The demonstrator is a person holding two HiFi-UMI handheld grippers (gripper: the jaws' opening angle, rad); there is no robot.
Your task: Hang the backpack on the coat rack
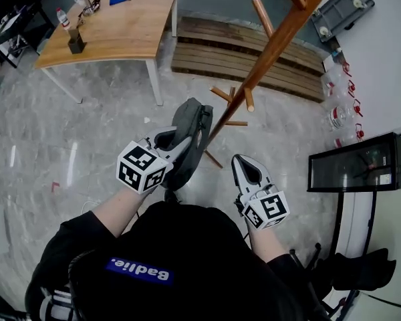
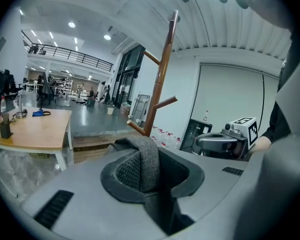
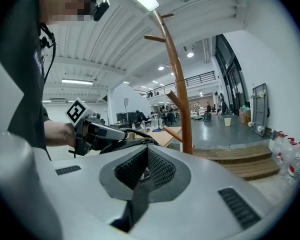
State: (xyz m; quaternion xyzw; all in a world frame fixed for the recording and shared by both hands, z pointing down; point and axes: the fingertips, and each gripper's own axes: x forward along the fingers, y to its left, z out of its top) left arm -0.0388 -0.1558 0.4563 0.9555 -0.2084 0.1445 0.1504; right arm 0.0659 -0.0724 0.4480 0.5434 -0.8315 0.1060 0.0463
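One backpack (image 1: 190, 136), one coat rack (image 1: 275, 47), one table (image 1: 123, 35), two grippers: left gripper (image 1: 176, 141), right gripper (image 1: 244, 167).

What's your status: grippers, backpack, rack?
Jaws: left gripper shut on grey woven strap of dark grey fabric backpack; right gripper shut, empty. Backpack not yet hung. Nothing between it and brown wooden coat rack ahead.

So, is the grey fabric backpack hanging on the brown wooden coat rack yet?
Not hung: the left gripper clamps the backpack's strap, clear of the pegs.
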